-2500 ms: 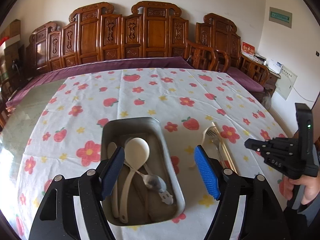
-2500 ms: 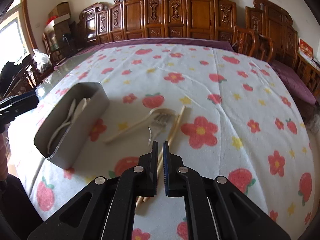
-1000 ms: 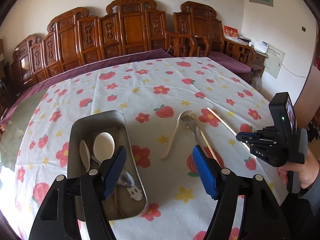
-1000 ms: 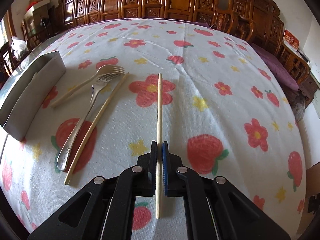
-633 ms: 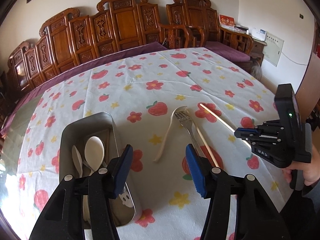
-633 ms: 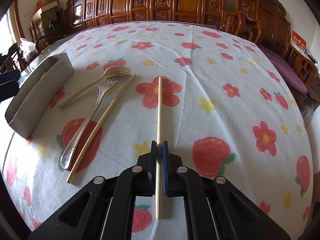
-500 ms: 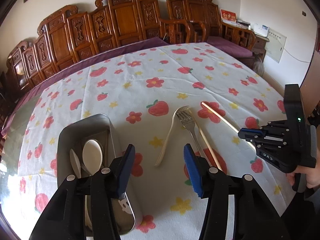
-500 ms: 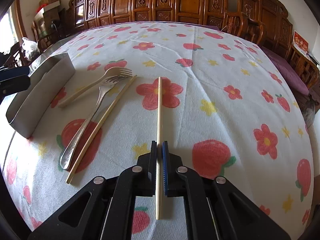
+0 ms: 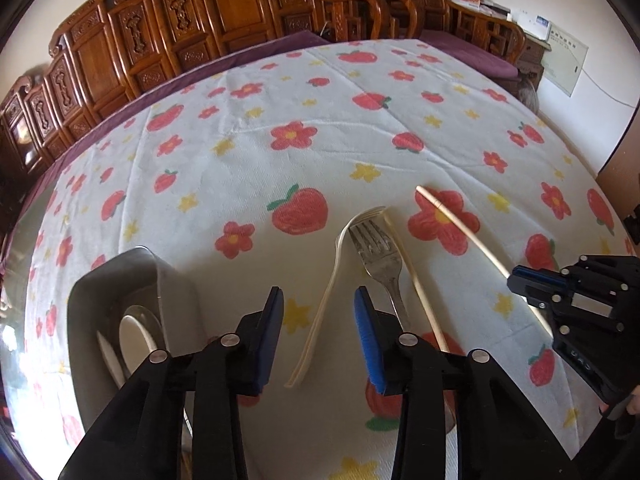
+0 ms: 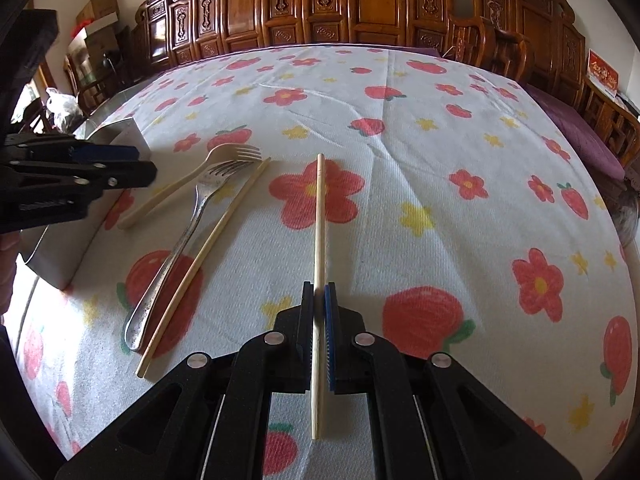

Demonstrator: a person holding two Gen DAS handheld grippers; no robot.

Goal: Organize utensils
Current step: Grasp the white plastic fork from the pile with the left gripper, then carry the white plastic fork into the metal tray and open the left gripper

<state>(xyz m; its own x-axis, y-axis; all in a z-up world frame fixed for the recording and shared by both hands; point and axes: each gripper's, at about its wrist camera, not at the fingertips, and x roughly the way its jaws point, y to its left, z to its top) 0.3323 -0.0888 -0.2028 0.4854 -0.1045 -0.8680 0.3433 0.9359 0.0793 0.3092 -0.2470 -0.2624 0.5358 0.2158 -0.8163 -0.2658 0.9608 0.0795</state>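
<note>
My right gripper (image 10: 319,300) is shut on a wooden chopstick (image 10: 319,216) and holds it over the cloth; it also shows in the left wrist view (image 9: 520,280), with that chopstick (image 9: 460,224). My left gripper (image 9: 319,320) is open and empty, low over the handle of a cream plastic fork (image 9: 324,304). A metal fork (image 9: 380,264) and a second chopstick (image 9: 416,284) lie beside it. These also show in the right wrist view: plastic fork (image 10: 180,188), metal fork (image 10: 180,244), chopstick (image 10: 208,252). The metal tray (image 9: 100,280) holds spoons (image 9: 134,336).
The table wears a white cloth with red flowers and strawberries (image 9: 300,212). Carved wooden chairs (image 10: 360,4) line its far side. The tray's wall also shows at the left of the right wrist view (image 10: 60,256). The left gripper (image 10: 80,176) hovers beside it.
My left gripper has moved right and down from over the tray to the plastic fork's handle, its jaws narrowing. My right gripper picked up a chopstick and holds it steady.
</note>
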